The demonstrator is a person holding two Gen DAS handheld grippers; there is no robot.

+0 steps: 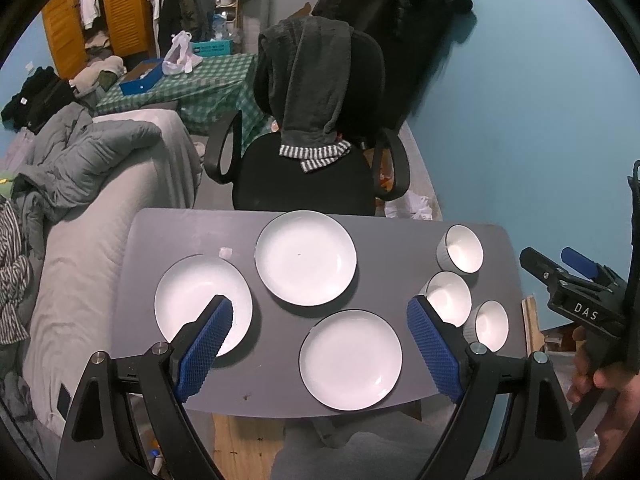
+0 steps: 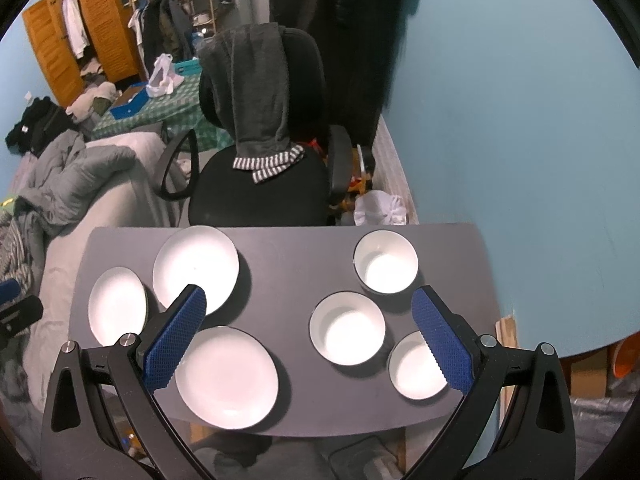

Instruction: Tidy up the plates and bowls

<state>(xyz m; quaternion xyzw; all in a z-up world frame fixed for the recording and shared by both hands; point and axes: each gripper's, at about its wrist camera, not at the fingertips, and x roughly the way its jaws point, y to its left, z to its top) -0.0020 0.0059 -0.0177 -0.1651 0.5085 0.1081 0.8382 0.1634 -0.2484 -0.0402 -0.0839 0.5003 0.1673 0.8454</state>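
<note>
The left tongs (image 1: 320, 340) hang spread wide above the near edge of the desk (image 1: 400, 236), grasping nothing; their blue pads (image 1: 208, 344) frame the nearest plate (image 1: 351, 360). The right tongs (image 2: 308, 340) are likewise released and empty, poised above the near side of the desk with the middle bowl (image 2: 347, 329) between their pads.

Nothing is stacked: by the look of it the task is at its very start, both tools hovering over the crockery and not touching it. On the left half of the desk lie three white plates, none overlapping: the nearest plate by the front edge, the left plate (image 1: 192, 300) just beyond it on the bed side, and the far plate (image 1: 306, 257) toward the back edge. On the right half stand three white bowls in a line running from front to back: the near bowl (image 2: 416, 366), the middle bowl, and the far bowl (image 2: 386, 261), each just beside the next.

The likely next move is to gather like with like. A flat plate offers only its thin rim, so the left tongs would need to come in low at the edge of one plate and pinch the lip before lifting it onto another. The right tongs could pinch a bowl's wall and nest it in its neighbour.

Beyond the desk stands a black office chair (image 1: 304, 176) with a grey towel (image 1: 312, 80) draped over its back.
</note>
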